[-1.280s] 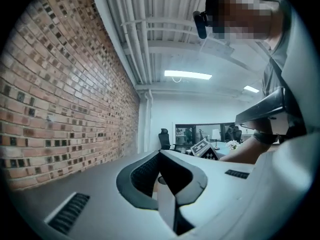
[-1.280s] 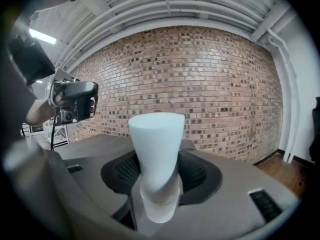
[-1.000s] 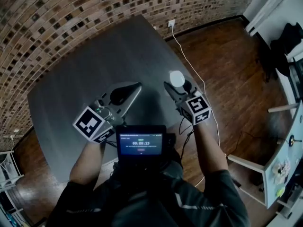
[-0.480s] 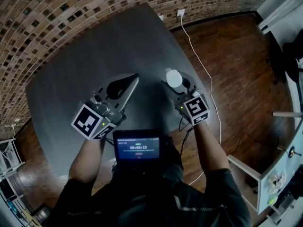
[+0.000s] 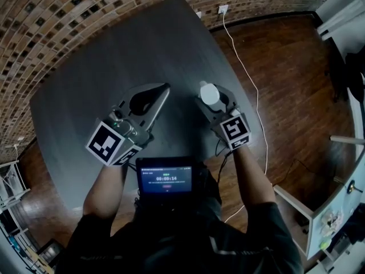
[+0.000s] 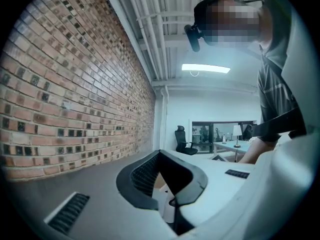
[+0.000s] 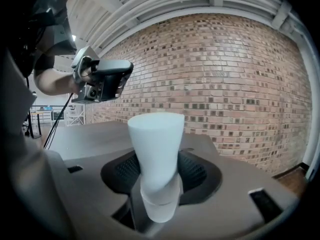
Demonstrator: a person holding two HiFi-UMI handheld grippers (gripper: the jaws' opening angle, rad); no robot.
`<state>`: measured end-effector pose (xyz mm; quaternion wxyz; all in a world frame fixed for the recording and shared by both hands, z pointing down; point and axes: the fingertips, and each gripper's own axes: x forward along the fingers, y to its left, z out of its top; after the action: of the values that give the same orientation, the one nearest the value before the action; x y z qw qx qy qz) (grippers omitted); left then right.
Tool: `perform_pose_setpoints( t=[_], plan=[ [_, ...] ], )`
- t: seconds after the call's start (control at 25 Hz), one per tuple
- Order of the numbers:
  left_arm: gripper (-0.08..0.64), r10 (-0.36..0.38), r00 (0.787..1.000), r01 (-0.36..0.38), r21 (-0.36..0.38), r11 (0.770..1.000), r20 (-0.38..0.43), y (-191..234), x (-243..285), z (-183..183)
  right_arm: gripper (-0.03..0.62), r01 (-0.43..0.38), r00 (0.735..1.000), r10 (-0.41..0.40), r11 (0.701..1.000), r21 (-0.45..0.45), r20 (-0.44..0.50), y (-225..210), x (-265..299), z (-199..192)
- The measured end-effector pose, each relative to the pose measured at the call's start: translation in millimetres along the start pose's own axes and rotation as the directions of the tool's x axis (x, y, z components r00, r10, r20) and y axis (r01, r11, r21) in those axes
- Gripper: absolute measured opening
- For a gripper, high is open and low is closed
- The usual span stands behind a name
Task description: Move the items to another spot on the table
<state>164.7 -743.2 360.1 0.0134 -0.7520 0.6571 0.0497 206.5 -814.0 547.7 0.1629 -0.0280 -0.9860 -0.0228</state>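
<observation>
- Currently the right gripper [image 5: 212, 99] is pinching a white bottle [image 7: 155, 139]: both ribbed pads press on its narrow lower part and the wide end points away from the camera.
- In the head view the bottle sits right of frame centre, over the right-hand part of the grey table [image 5: 114, 56], near that edge.
- Can't tell whether it's lifted clear of the tabletop or touching it; no view shows its underside.
- The left gripper [image 5: 162, 91] is left of frame centre, over the middle of the table, well apart from the bottle.
- Its jaw tips are pressed together, with an oval gap behind them. Nothing is clearly caught in that gap.
- The head view shows no other loose item on the table.
- A screen [image 5: 166, 177] sits at the person's chest, bottom centre. A white cable [image 5: 245, 73] runs across the wood floor at upper right, and a brick wall [image 5: 85, 4] fills the top left.
- Progress, my read: bottle is grabbed, move is under way but not finished.
- Left to do: carry it to a new spot, set it down upright, let go.
</observation>
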Motion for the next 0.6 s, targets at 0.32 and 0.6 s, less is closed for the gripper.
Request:
perform_pose_setpoints(
  t=[0.32, 0.6],
  plan=[
    [0.003, 0.011, 1.000, -0.011, 0.004, 1.000, -0.006, -1.9, -6.9, 0.4, 0.222, 0.014, 1.000, -0.014, 0.999, 0.034, 0.018, -0.5, -3.2, -10.3],
    [0.003, 0.012, 0.999, -0.013, -0.012, 1.000, -0.036, -2.0, -23.9, 2.0, 0.227, 0.020, 1.000, -0.021, 0.999, 0.034, 0.013, 6.9, 5.9, -11.3]
  ],
)
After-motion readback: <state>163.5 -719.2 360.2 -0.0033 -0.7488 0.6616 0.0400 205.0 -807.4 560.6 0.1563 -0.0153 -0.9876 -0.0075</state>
